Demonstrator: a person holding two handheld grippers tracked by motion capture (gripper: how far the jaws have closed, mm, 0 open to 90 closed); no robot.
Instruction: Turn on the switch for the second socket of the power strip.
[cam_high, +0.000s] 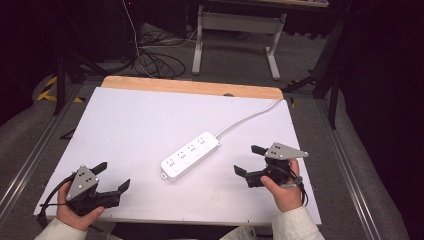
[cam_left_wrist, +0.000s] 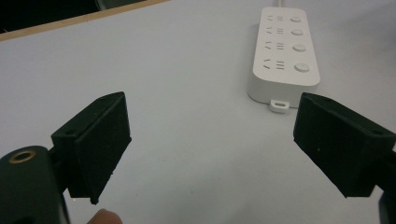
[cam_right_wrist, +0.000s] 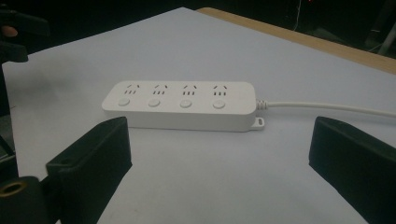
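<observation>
White table (cam_high: 125, 125) carries a power strip (cam_high: 190, 155) at centre; my left gripper (cam_high: 113, 175) at 8 o'clock and right gripper (cam_high: 248, 160) at 4 o'clock both gape wide, holding nothing

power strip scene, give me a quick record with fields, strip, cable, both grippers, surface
power strip: white, four sockets with four buttons, lying flat mid-table, nothing plugged in
cable: white, runs from the strip's far end toward the table's far right edge
left gripper: jaws open, empty, apart from the strip
right gripper: jaws open, empty, apart from the strip
table: white top, wooden strip along the far edge
</observation>
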